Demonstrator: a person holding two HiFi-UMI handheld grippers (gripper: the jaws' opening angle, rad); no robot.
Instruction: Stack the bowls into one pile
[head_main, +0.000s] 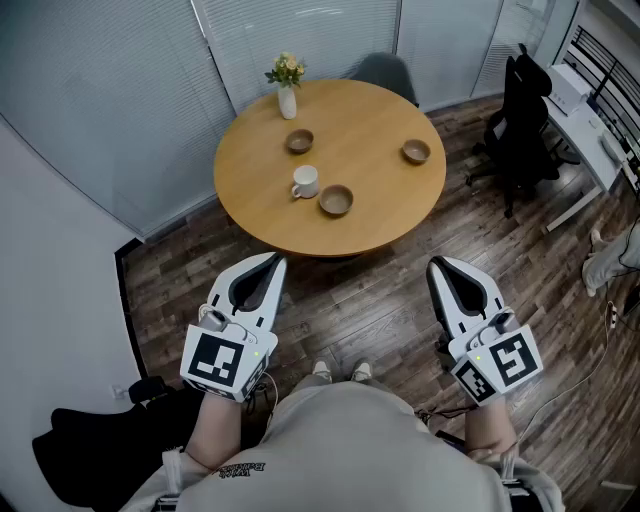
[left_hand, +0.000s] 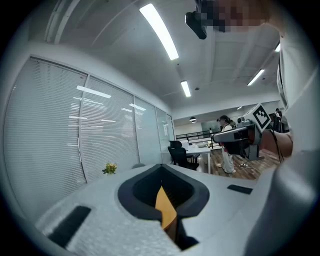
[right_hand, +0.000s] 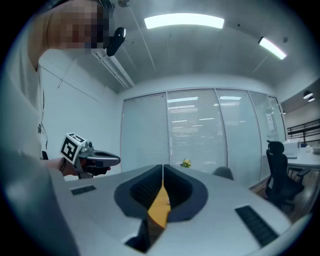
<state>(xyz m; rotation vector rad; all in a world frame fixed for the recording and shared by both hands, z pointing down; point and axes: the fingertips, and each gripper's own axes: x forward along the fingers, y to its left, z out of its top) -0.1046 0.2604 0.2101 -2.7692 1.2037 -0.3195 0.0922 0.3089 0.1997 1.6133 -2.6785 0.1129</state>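
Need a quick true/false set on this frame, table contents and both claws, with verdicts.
1. Three bowls sit apart on the round table: far bowl, near bowl, right bowl. True.
2. The white mug stands inside the near bowl. False: it stands beside it, on the table top.
3. The left claw and right claw are both shut and empty. True.
4. Both claws hover over the table top. False: they are short of it, over the wood floor.
5. A vase of flowers stands near the table's far edge. True.
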